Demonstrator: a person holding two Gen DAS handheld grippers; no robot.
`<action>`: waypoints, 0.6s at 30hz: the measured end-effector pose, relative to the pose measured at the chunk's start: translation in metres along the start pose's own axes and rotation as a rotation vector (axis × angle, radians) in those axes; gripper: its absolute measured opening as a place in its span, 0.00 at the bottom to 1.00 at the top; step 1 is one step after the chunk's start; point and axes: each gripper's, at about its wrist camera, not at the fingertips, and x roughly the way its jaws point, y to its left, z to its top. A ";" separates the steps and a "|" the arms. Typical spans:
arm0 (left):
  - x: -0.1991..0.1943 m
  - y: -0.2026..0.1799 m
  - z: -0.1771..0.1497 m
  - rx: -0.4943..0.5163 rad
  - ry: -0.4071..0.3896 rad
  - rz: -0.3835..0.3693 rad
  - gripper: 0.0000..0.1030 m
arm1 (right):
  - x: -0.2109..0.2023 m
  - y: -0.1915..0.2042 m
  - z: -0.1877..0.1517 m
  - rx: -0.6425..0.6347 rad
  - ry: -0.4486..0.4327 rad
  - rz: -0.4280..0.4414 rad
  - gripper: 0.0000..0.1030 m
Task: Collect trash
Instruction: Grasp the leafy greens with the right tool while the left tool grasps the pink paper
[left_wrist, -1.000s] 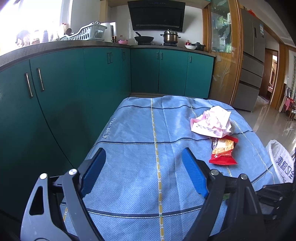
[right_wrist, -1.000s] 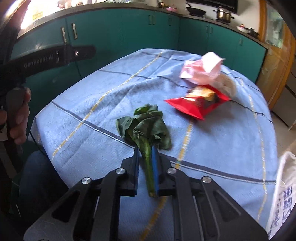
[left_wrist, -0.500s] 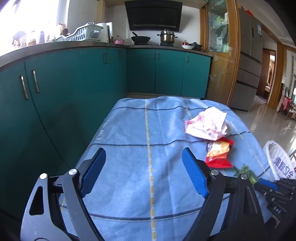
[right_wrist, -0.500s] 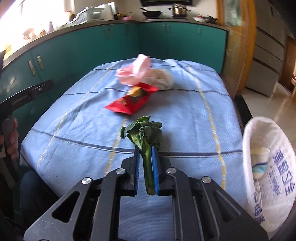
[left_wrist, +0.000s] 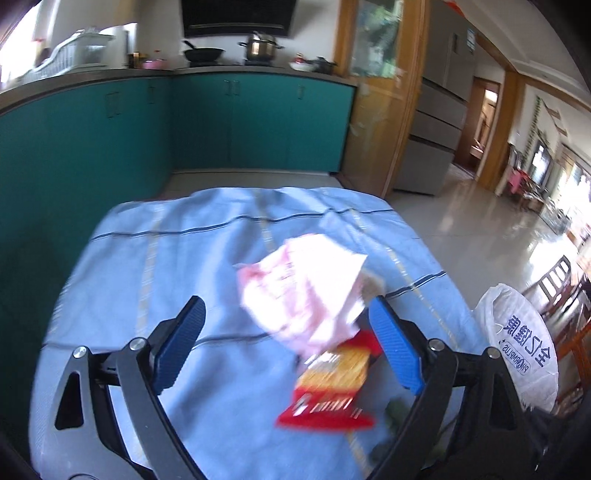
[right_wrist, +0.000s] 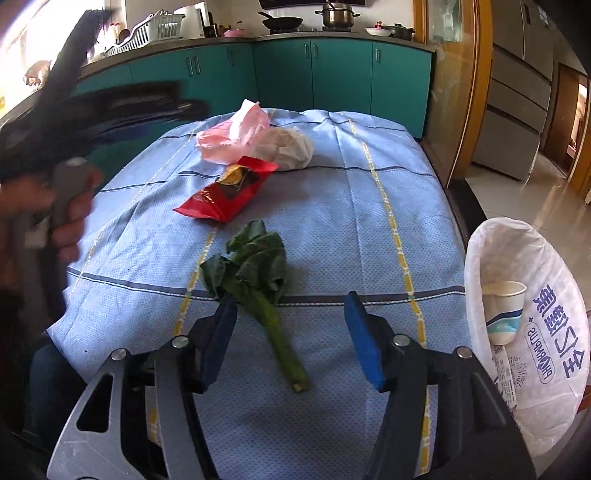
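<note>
A green leafy vegetable (right_wrist: 258, 280) lies on the blue tablecloth (right_wrist: 351, 229), its stalk between the open jaws of my right gripper (right_wrist: 291, 321). A red snack wrapper (right_wrist: 225, 192) and a pink plastic bag (right_wrist: 232, 136) lie farther back, with a white crumpled bag (right_wrist: 291, 147) beside them. My left gripper (left_wrist: 291, 332) is open and hovers over the pink bag (left_wrist: 299, 288) and red wrapper (left_wrist: 328, 387). A white sack (right_wrist: 532, 332) hangs open at the table's right edge with a paper cup (right_wrist: 502, 306) inside.
Teal kitchen cabinets (left_wrist: 229, 122) run behind and left of the table. The white sack also shows in the left wrist view (left_wrist: 517, 350). A fridge (right_wrist: 517, 92) and tiled floor lie to the right.
My right gripper has opened and let go of the vegetable, which now lies on the cloth. My left gripper has swung right, over the pink bag and red wrapper.
</note>
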 end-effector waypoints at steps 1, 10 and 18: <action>0.011 -0.006 0.003 0.010 0.014 -0.011 0.89 | 0.001 -0.002 -0.001 0.003 0.002 0.000 0.58; 0.042 -0.007 -0.007 0.025 0.072 -0.049 0.37 | 0.009 -0.002 0.002 -0.004 0.001 0.014 0.58; -0.014 0.020 -0.021 -0.023 -0.022 -0.048 0.25 | 0.018 0.019 0.013 -0.055 -0.015 0.035 0.58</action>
